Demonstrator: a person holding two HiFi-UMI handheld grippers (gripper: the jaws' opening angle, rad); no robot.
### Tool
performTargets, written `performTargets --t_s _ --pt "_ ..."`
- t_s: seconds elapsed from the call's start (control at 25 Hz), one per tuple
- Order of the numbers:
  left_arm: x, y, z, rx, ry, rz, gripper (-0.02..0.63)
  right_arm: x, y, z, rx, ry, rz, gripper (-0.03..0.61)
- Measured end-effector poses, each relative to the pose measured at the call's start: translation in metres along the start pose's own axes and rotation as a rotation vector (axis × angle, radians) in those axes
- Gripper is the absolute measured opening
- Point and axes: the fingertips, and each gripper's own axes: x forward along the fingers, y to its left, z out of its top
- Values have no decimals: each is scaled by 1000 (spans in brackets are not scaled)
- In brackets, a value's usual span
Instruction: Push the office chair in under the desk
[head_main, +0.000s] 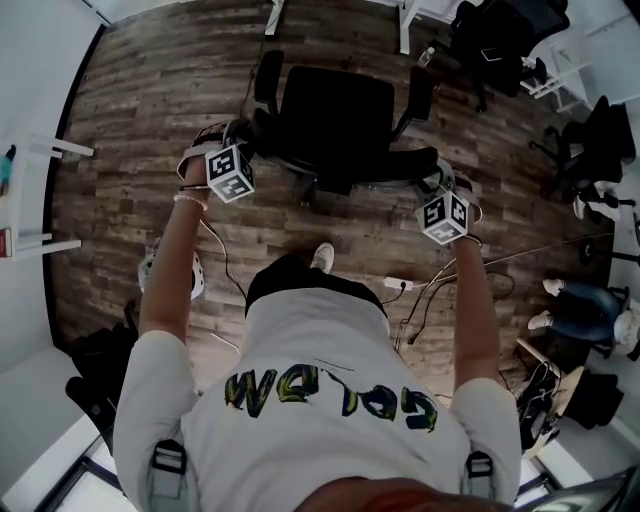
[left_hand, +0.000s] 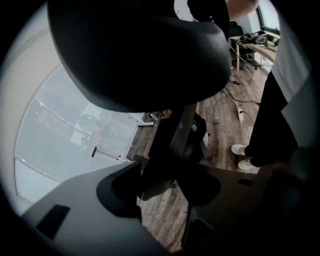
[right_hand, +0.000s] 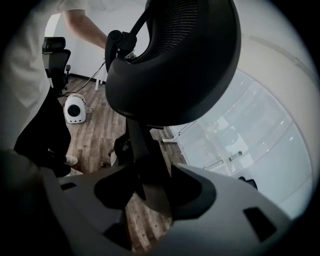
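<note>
The black office chair (head_main: 338, 112) stands on the wood floor in front of me, its back toward me. My left gripper (head_main: 226, 138) is at the left end of the backrest and my right gripper (head_main: 437, 183) is at the right end. In the left gripper view the headrest (left_hand: 135, 50) fills the top, and a dark frame bar (left_hand: 162, 167) sits clamped between the jaws of the left gripper (left_hand: 167, 181). In the right gripper view the right gripper (right_hand: 150, 194) closes on the frame bar (right_hand: 145, 165) below the headrest (right_hand: 175, 60). White desk legs (head_main: 404, 30) stand beyond the chair.
More black chairs (head_main: 598, 150) crowd the right side, with a seated person's legs (head_main: 575, 305) nearby. A power strip (head_main: 397, 284) and cables lie on the floor by my feet. A white round device (head_main: 150, 275) and a dark bag (head_main: 95, 370) sit at my left. White furniture (head_main: 45, 148) lines the left wall.
</note>
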Motion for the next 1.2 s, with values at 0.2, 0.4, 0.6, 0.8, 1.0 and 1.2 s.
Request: performTargets --t_s 0.2,0.4,0.6,0.8,1.0,1.2 --pt "31 32 6 -2 20 0 225 25 -34 -3 -6 -6 2 210" --pt "58 63 18 -12 31 0 227 50 -69 -7 -1 -5 1 212" --pt "87 92 27 -28 38 15 230 76 -103 -11 -7 -13 1 212" --pt "113 121 35 -21 32 19 230 100 -132 -14 -5 -6 19 210" --pt "138 154 38 -5 40 25 229 126 -161 -12 -3 -12 12 210" --pt "164 184 36 4 40 23 229 152 -185 -7 2 -12 15 209"
